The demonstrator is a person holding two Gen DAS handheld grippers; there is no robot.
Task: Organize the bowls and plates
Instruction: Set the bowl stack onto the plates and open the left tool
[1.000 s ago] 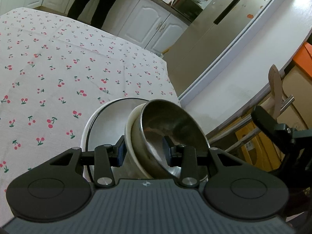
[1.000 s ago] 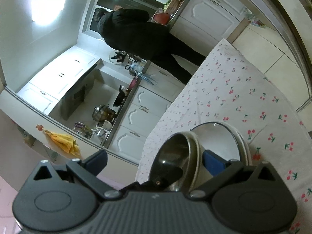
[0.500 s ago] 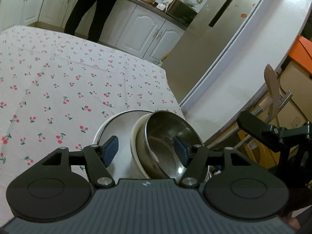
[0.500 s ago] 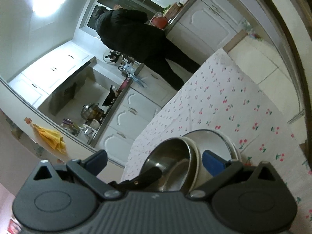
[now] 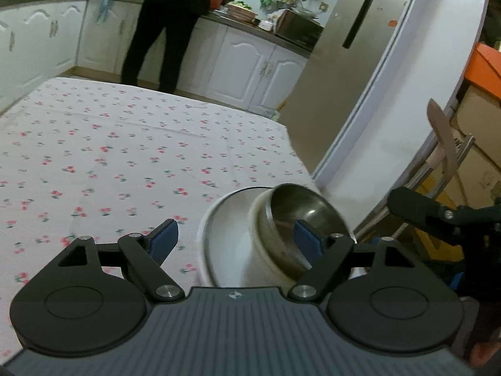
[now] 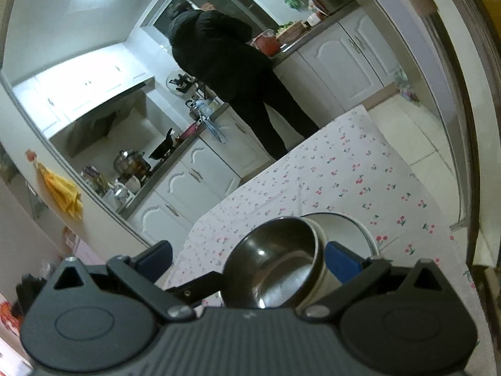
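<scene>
Steel bowl [image 5: 297, 219], left gripper [image 5: 236, 239] tilted down, opening

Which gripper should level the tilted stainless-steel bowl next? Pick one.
Probably right. The right gripper is open with the tilted stainless-steel bowl centred between its fingers; the left gripper has opening jaws set off-centre, mostly over the white round plate.

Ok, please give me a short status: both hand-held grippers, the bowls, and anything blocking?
Left hand-held gripper opening, pads off the bowls. Right hand-held gripper open. Steel bowl nested in white bowl, tilted on white plate. Nothing blocking.
</scene>
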